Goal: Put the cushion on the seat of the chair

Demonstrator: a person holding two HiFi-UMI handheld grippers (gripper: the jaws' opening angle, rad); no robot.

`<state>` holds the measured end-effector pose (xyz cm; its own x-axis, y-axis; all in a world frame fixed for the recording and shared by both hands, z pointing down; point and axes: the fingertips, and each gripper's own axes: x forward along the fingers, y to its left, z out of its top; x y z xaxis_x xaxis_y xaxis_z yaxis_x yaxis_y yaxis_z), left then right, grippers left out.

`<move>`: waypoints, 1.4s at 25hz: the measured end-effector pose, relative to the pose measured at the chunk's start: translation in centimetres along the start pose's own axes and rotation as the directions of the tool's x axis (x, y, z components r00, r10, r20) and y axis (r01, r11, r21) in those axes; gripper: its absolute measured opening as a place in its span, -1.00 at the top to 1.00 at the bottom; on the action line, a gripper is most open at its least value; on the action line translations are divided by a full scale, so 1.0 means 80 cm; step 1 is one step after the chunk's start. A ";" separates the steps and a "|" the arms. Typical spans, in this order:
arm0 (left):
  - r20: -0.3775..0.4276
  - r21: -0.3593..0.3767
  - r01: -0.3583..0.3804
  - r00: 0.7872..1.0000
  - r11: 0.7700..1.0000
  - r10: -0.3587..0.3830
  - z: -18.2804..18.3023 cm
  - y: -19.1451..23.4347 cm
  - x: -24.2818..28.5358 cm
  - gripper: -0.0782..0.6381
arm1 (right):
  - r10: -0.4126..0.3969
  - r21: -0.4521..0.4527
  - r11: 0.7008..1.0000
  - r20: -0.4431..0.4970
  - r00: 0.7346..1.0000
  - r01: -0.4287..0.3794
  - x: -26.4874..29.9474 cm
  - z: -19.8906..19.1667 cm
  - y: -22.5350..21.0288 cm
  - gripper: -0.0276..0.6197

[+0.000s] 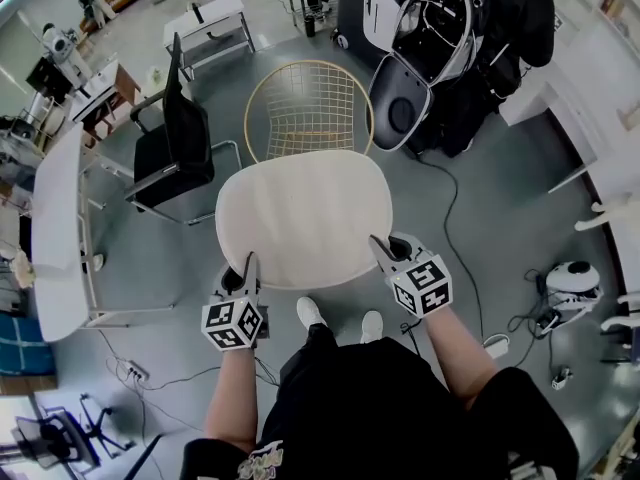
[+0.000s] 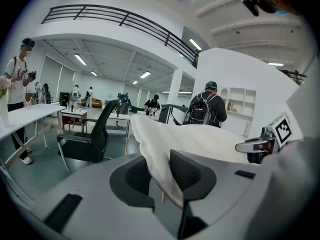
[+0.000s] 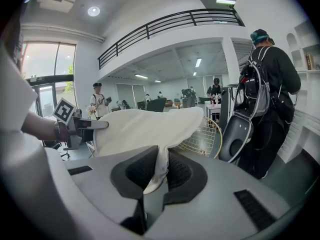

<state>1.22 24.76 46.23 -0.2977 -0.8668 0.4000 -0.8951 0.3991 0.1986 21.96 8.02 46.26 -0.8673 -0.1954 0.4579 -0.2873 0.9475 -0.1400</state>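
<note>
Grey floor [image 1: 520, 258] (white desks [image 1: 58, 238])

No legible text or signs

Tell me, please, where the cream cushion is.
Head view, centre: the oval cream fabric cushion is held by the left gripper and right gripper, in front of the gold wire chair.

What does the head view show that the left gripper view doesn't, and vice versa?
Only the head view: the mesh of the gold wire chair beyond the cushion, and white shoes. Only the left gripper view: the left gripper with jaws shut on the cushion's edge, and a balcony railing. Both: the cushion, the black office chair, the right gripper.
</note>
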 end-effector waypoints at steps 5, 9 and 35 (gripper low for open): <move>-0.010 -0.005 0.010 1.000 1.000 -0.010 0.007 0.038 0.008 0.48 | -0.007 0.015 1.000 -0.013 1.000 0.007 0.033 0.010 0.017 0.78; -0.018 0.000 0.017 1.000 1.000 -0.017 0.015 0.070 0.018 0.48 | -0.012 0.031 0.999 -0.018 1.000 0.013 0.063 0.018 0.030 0.78; -0.078 0.035 0.097 0.993 0.995 -0.094 0.055 0.167 0.162 0.48 | -0.085 0.098 0.991 -0.038 0.996 0.088 0.208 0.048 -0.011 0.78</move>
<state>-16.09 17.51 50.13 -0.1855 -0.8747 0.4478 -0.9310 0.3023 0.2047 6.23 2.95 50.64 -0.8237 -0.2653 0.5011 -0.4013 0.8971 -0.1847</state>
